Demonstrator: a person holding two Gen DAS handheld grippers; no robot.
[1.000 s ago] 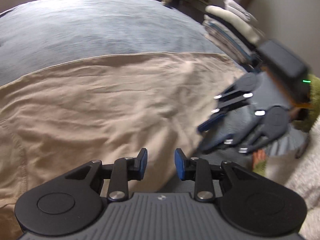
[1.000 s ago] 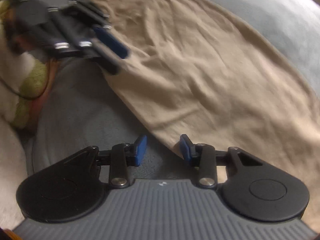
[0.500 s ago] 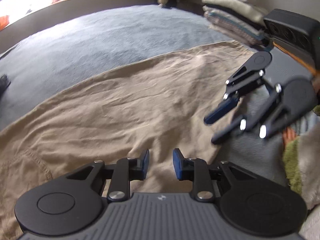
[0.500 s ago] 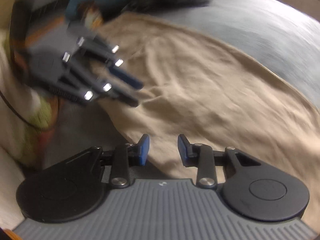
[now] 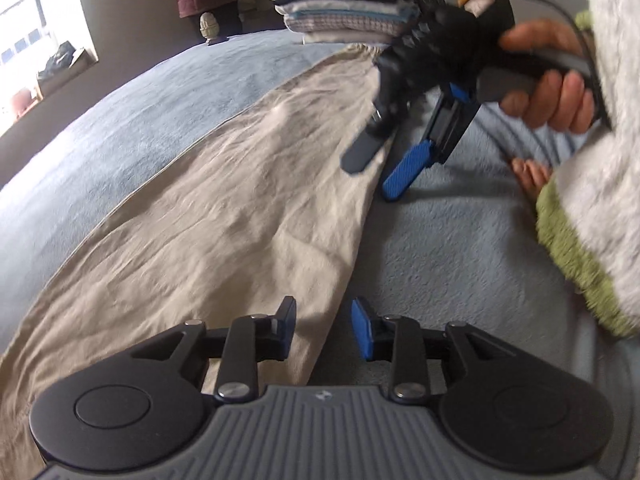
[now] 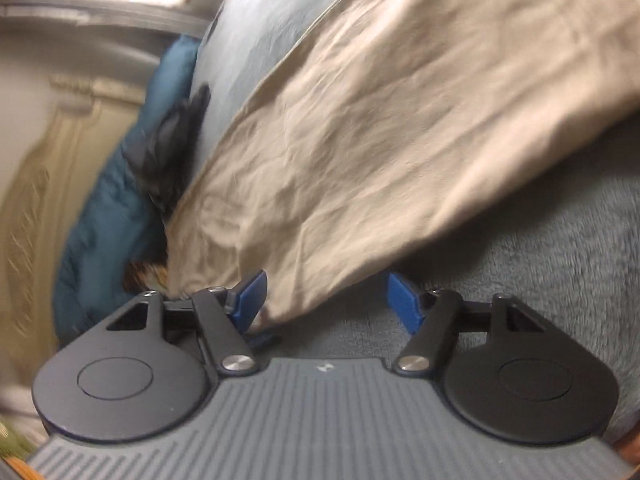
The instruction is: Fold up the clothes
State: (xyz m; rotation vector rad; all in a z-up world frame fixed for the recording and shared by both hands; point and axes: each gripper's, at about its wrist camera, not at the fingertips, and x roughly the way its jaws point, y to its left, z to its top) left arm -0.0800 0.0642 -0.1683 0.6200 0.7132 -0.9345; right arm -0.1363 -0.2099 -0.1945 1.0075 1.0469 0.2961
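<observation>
The right wrist view is blurred. The beige garment (image 6: 380, 128) lies spread on the bed (image 6: 540, 264). Its edge sits between the opening jaws of the right tool (image 6: 326, 300), not pinched. Only the left view shows folded clothes (image 5: 340, 12); the left tool (image 5: 323, 330) is closing around the edge.

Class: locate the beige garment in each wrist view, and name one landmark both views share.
Left wrist view: beige garment fills the centre-left, its edge between the left gripper fingers.
Right wrist view: beige garment covers the upper right.
Shared landmark: the blue-grey blanket underneath.
</observation>
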